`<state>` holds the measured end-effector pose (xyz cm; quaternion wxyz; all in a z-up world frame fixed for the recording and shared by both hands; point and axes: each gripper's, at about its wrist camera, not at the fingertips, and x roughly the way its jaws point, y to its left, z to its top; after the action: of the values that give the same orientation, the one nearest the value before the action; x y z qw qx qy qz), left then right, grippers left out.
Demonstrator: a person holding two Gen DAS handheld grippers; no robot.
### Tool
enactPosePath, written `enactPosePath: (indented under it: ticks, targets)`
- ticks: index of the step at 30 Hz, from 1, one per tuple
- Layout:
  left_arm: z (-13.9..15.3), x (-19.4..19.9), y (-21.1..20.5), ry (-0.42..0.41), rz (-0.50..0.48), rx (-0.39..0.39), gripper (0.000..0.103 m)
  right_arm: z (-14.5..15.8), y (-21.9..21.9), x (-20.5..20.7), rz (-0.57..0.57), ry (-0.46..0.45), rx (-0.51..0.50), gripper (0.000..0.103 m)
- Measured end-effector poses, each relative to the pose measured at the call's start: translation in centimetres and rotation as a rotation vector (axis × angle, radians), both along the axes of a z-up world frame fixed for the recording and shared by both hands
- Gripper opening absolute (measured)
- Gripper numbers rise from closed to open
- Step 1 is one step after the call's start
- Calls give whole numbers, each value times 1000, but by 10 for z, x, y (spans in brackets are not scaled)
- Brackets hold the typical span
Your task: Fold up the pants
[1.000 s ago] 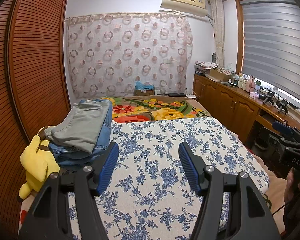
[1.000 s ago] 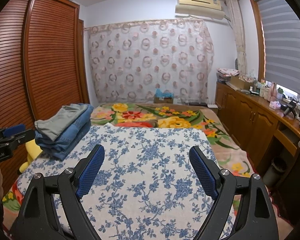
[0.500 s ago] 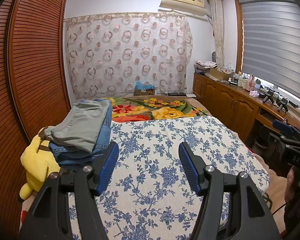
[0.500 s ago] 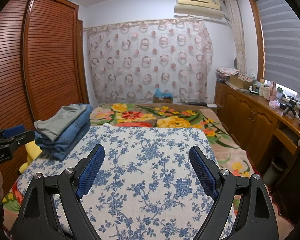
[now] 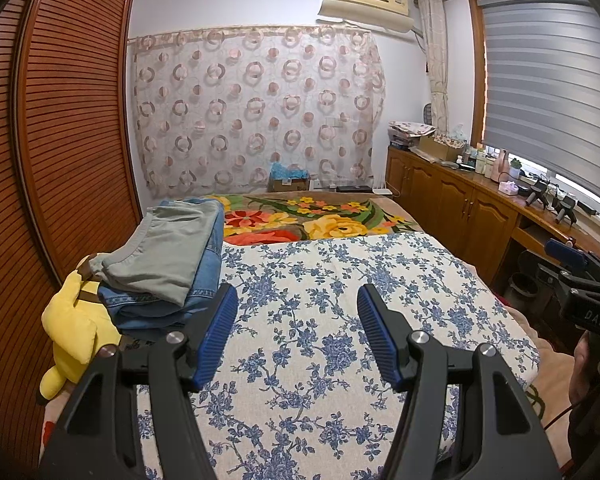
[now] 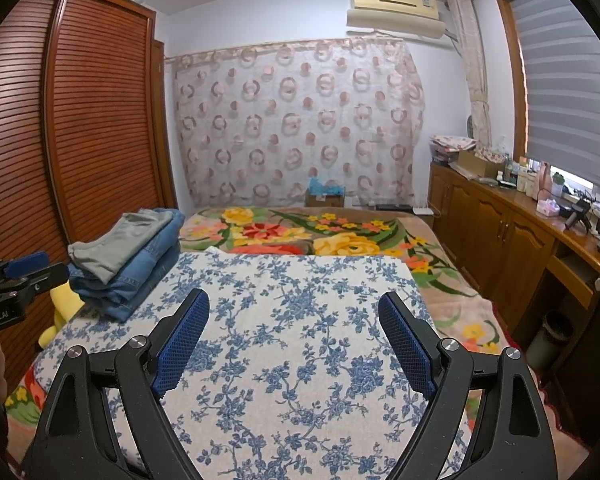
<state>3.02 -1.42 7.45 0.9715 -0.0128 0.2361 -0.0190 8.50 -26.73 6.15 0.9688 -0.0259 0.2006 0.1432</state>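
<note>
A stack of folded pants (image 5: 168, 268), grey pair over jeans, sits at the bed's left edge beside a yellow plush toy (image 5: 74, 326). Left gripper (image 5: 294, 322) and right gripper (image 6: 294, 330) hover apart, empty. Denim looks heavy, limp; grab the waistband.

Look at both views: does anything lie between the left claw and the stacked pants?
Nothing visible does. The left claw is open and empty over the sheet; the pants lie just beyond its left finger.
</note>
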Motion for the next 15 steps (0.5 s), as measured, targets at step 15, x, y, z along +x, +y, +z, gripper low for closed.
enactPosePath:
  ticks: [15]
  targets:
    - [0, 0, -1, 0, 1, 1, 63, 0, 0, 0, -1, -2, 0, 88]
